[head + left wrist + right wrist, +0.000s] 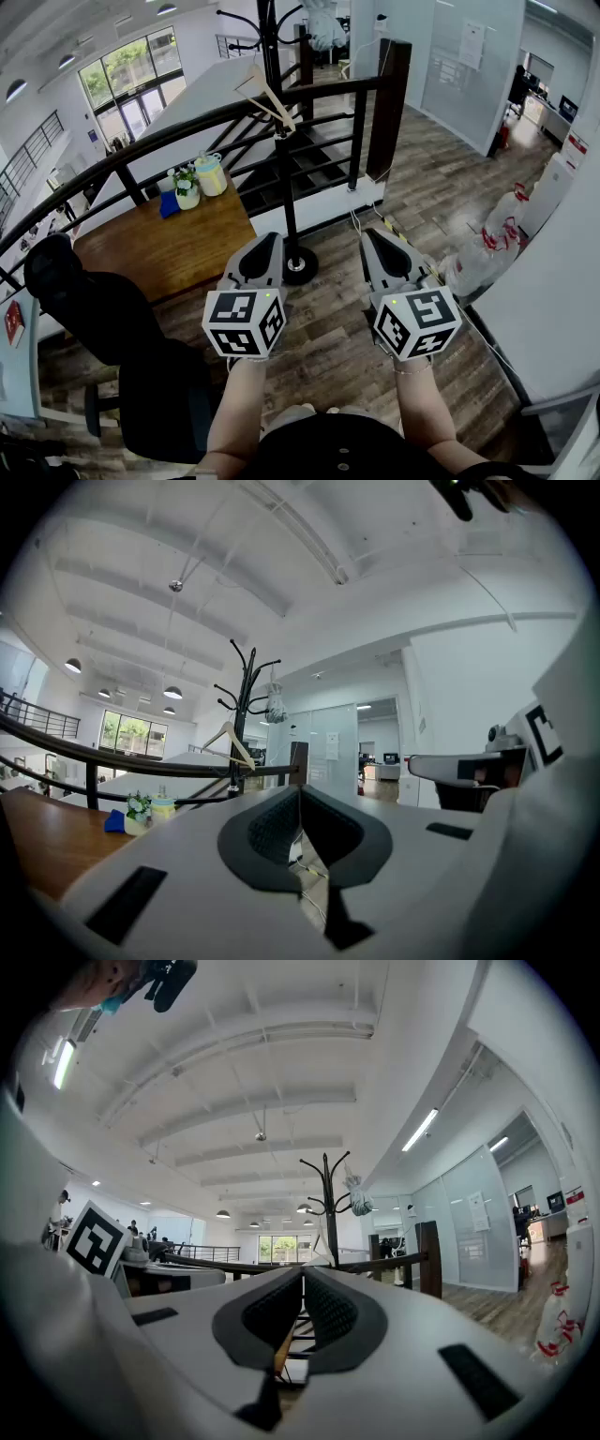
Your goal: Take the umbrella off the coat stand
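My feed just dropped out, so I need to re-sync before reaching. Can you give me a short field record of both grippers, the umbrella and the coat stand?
left gripper: shut, nothing between the jaws
right gripper: shut, nothing between the jaws
umbrella: pale, folded, hanging from an upper hook, apart from both grippers
coat stand: black, upright, ahead of both grippers, beside the railing
hanger: wooden, hanging lower on the stand
table: wooden, left of the stand, holding a flower pot and a jar
task state: umbrella not yet taken
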Motion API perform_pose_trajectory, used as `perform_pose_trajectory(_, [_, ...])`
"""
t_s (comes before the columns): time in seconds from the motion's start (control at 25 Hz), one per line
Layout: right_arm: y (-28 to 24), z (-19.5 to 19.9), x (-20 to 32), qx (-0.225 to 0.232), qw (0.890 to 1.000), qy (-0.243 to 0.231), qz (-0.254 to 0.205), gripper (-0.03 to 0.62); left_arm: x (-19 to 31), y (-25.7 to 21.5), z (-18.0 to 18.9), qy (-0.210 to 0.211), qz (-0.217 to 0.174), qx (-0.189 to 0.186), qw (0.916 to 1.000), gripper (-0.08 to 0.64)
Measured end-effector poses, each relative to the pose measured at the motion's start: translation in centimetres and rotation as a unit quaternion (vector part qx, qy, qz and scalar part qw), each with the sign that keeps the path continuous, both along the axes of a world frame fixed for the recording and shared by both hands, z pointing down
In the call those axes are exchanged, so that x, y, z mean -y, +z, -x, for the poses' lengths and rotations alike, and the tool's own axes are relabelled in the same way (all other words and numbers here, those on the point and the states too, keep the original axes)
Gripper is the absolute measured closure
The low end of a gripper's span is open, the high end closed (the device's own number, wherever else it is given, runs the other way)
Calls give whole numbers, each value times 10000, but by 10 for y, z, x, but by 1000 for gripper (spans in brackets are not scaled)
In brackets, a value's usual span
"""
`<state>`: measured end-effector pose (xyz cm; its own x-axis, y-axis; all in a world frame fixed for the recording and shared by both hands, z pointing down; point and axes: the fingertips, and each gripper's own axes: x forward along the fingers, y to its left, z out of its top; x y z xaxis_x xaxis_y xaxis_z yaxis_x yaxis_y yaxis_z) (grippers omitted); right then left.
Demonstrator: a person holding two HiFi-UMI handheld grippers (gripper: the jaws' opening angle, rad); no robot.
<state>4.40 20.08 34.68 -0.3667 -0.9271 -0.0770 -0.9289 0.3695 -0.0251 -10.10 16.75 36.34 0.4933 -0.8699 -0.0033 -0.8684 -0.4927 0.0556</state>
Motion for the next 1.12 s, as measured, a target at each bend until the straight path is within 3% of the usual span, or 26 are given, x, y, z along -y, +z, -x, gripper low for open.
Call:
perform_pose_trajectory(0.48, [16,-8,-5,-11,9998,63,180,561,-13,0,5,-75,-111,155,9998,543])
perform_pose_trajectory(1.12, [31,-18,7,-35,9979,-610,204,560,1,18,-30,8,45,1,10000,543])
